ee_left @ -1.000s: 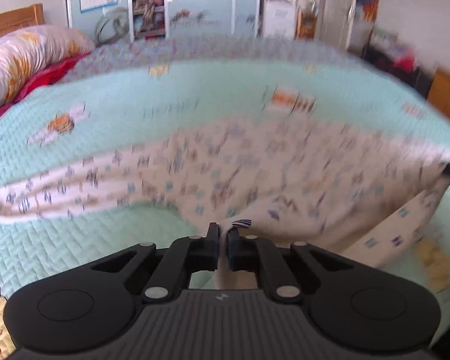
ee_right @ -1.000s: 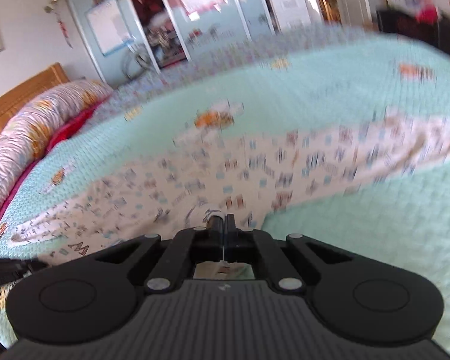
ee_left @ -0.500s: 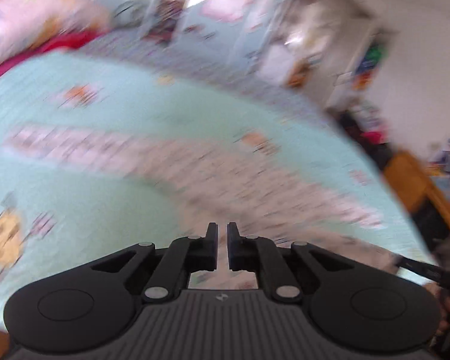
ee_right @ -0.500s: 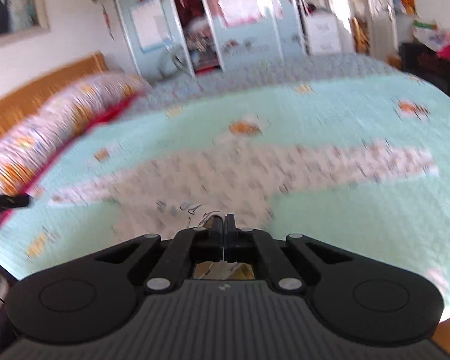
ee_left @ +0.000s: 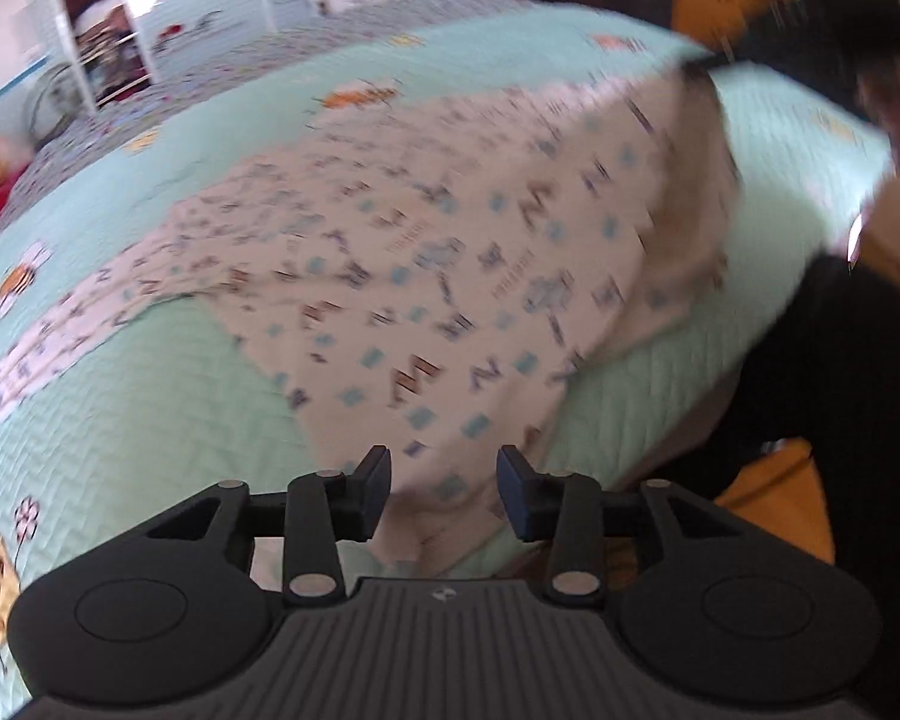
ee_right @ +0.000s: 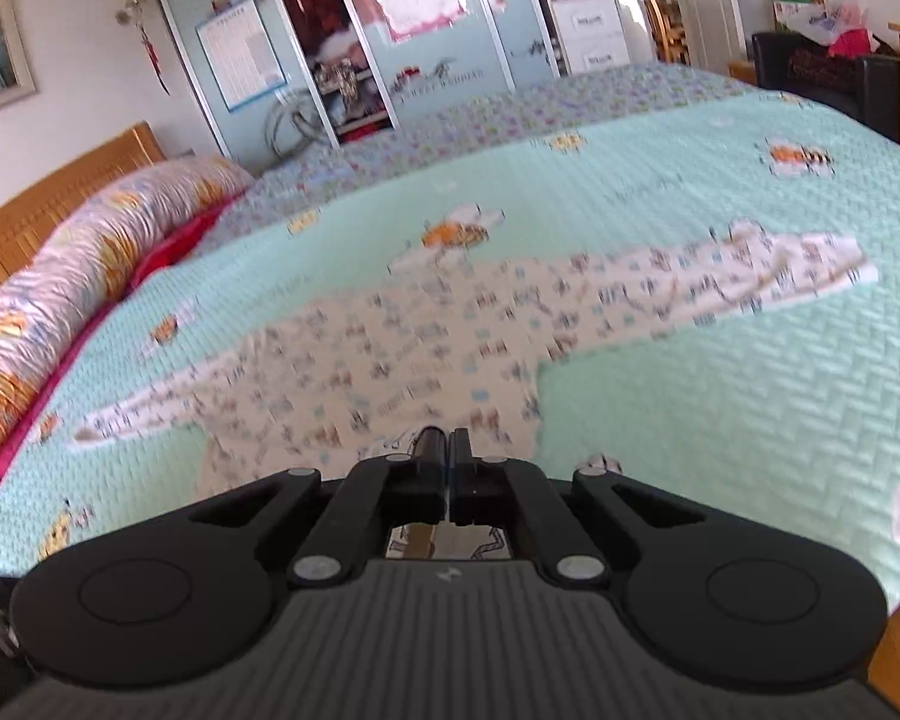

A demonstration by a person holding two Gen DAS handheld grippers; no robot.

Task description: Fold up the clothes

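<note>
Sliding wardrobe doors (ee_right: 354,48) and a wooden headboard (ee_right: 48,204) frame a bed under a mint-green quilted bedspread (ee_right: 720,420) printed with bees. Spread across it lies the white long-sleeved cotton garment (ee_right: 390,354) with small blue and brown print, one sleeve reaching toward 3 o'clock, the other toward 9 o'clock in the right wrist view. The right gripper (ee_right: 449,450) has its jaws closed on the near hem. The left gripper (ee_left: 442,480) hangs over the hem at the bed's edge, its jaws opening, with cloth below them but not pinched (the picture is blurred). The fabric looks thin, light and limp, so it will sag and crease; seams, hem corners or cuffs seem the surest holds.
</note>
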